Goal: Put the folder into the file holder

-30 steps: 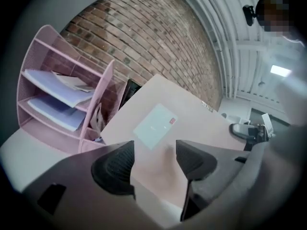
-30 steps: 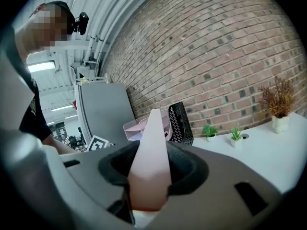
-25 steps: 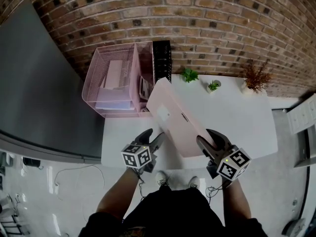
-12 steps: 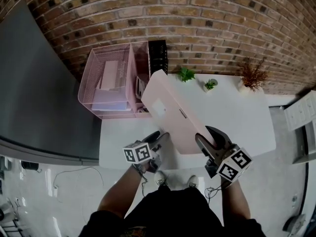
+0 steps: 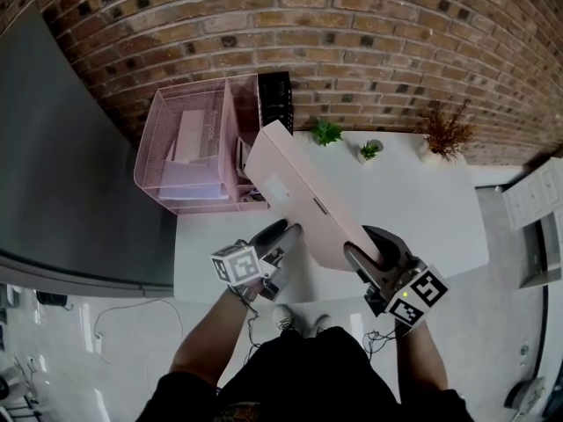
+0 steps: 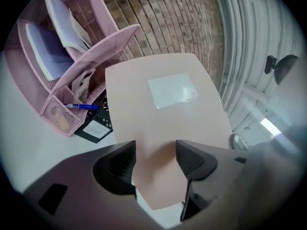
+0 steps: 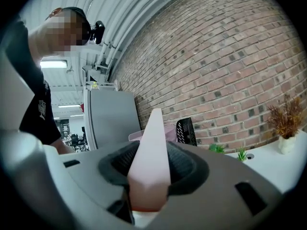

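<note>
Right gripper (image 5: 369, 246) holds the folder (image 5: 299, 196) up before the file holder (image 5: 230, 130)
Its jaws clamp the folder's near corner; the left gripper (image 5: 283, 232) is open beside the lower edge (pads not pressing). The far corner is near the holder, so keep the folder edge-on and line up a free slot.

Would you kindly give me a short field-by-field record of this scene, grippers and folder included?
folder: pink, held above the table, tilted toward the file holder
right gripper: shut on the folder's near edge
left gripper: open, jaws apart, facing the folder's broad side
file holder: pink mesh, papers inside, table's back left
task state: folder not yet in holder
</note>
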The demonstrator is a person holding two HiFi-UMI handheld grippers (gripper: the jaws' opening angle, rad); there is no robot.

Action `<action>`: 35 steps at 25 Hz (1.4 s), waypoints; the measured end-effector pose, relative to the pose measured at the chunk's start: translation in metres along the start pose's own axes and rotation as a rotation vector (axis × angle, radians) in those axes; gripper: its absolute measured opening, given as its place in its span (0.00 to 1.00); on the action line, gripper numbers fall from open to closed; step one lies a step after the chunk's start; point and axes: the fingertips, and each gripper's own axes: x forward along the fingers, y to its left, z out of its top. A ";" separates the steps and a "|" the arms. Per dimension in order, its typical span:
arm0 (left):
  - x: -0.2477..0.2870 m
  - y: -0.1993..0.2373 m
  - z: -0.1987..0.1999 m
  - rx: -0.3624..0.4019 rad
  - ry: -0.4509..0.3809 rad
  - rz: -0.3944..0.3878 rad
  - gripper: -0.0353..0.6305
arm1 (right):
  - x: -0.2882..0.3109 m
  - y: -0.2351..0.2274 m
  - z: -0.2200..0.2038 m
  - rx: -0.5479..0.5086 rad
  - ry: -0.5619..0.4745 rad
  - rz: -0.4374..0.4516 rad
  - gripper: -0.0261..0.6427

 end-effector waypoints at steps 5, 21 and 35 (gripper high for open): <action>0.008 -0.010 0.004 0.010 -0.032 0.003 0.45 | -0.008 -0.012 0.009 0.005 -0.019 -0.010 0.31; 0.019 -0.016 -0.023 -0.015 -0.069 0.124 0.45 | -0.040 -0.029 0.050 -0.004 -0.120 0.036 0.31; 0.035 -0.057 -0.023 -0.037 -0.128 0.023 0.45 | -0.090 -0.046 0.063 0.088 -0.241 0.079 0.31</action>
